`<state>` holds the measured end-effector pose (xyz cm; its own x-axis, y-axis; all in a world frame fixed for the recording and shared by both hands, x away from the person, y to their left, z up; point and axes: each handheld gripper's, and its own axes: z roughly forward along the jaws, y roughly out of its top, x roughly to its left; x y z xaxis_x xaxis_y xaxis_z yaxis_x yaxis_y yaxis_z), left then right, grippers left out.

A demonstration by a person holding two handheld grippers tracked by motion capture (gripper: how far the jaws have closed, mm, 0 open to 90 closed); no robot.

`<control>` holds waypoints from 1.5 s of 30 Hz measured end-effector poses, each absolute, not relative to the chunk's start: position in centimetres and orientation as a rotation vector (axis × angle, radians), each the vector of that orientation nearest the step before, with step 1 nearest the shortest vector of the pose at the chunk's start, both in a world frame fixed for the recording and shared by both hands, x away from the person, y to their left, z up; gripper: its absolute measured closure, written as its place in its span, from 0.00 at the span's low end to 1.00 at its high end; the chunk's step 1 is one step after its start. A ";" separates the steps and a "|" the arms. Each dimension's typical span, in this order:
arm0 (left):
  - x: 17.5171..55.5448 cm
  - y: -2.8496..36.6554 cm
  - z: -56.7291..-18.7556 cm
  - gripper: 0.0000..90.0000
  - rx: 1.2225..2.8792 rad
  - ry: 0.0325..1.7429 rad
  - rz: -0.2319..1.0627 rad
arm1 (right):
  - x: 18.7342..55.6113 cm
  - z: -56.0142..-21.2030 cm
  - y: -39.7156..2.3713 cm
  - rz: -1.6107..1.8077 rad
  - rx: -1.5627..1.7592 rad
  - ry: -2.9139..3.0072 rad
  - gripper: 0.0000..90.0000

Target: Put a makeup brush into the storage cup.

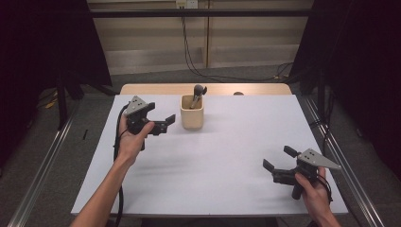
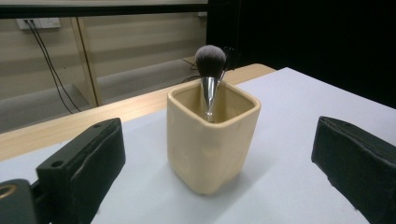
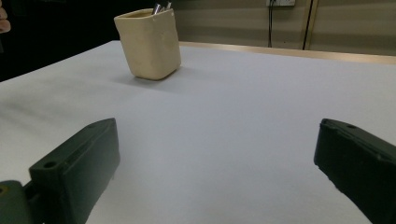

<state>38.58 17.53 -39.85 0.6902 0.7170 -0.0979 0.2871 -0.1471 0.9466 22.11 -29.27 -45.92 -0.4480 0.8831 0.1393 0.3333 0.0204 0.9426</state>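
A cream square cup (image 1: 192, 112) (image 2: 211, 140) (image 3: 149, 43) stands upright on the white table near its far middle. A makeup brush (image 1: 197, 93) (image 2: 210, 70) with a dark head and silver ferrule stands in it, head up. My left gripper (image 1: 161, 118) (image 2: 219, 172) is open just left of the cup, its jaws pointing at it with nothing between them. My right gripper (image 1: 280, 158) (image 3: 215, 172) is open near the table's front right, far from the cup, holding nothing.
The white table (image 1: 227, 156) has a wooden strip (image 1: 156, 89) along its far edge. Cables (image 1: 198, 71) run over the floor behind. Metal rails (image 1: 340, 161) flank the table on both sides. A small dark object (image 1: 238, 93) lies at the far edge.
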 end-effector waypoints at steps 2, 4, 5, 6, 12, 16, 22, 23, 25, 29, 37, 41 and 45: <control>38.2 18.0 -40.1 0.03 1.727 0.806 0.451 | 22.1 -45.9 -29.3 1.438 1.235 1.802 0.00; 37.7 18.4 -40.3 0.03 1.705 0.818 0.476 | 22.0 -45.9 -29.4 1.440 1.234 1.796 0.00; 37.5 18.6 -40.4 0.03 1.705 0.819 0.474 | 21.9 -45.9 -29.4 1.438 1.238 1.799 0.00; 37.2 18.8 -40.5 0.03 1.707 0.818 0.480 | 22.0 -45.9 -29.5 1.437 1.237 1.795 0.00; 35.6 19.8 -40.8 0.04 1.692 0.825 0.486 | 22.0 -45.9 -29.4 1.434 1.237 1.798 0.00; 34.6 20.4 -41.1 0.04 1.699 0.829 0.485 | 21.9 -45.9 -29.3 1.435 1.241 1.798 0.00; 33.2 21.4 -41.6 0.03 1.679 0.842 0.488 | 21.9 -45.9 -29.4 1.434 1.233 1.797 0.00; 32.9 21.4 -41.7 0.03 1.689 0.840 0.480 | 21.9 -45.9 -29.4 1.433 1.232 1.796 0.00; 32.4 21.6 -41.9 0.03 1.691 0.837 0.487 | 21.9 -45.9 -29.4 1.432 1.234 1.797 0.00; 31.6 22.1 -42.2 0.03 1.700 0.837 0.494 | 21.8 -45.8 -29.4 1.432 1.234 1.798 0.00; 29.9 23.7 -42.8 0.03 1.693 0.878 0.506 | 21.8 -45.8 -29.4 1.429 1.230 1.797 0.00; 29.2 24.3 -43.3 0.03 1.705 0.897 0.518 | 21.8 -45.8 -29.4 1.433 1.233 1.792 0.00; 28.4 24.7 -43.8 0.03 1.701 0.900 0.520 | 21.8 -45.8 -29.3 1.434 1.229 1.793 0.00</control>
<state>28.43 24.71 -43.76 0.6165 0.7813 -0.0979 0.3057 -0.1229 0.9442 21.77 -29.32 -45.84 -0.4452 0.8858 0.1308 0.3225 0.0223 0.9463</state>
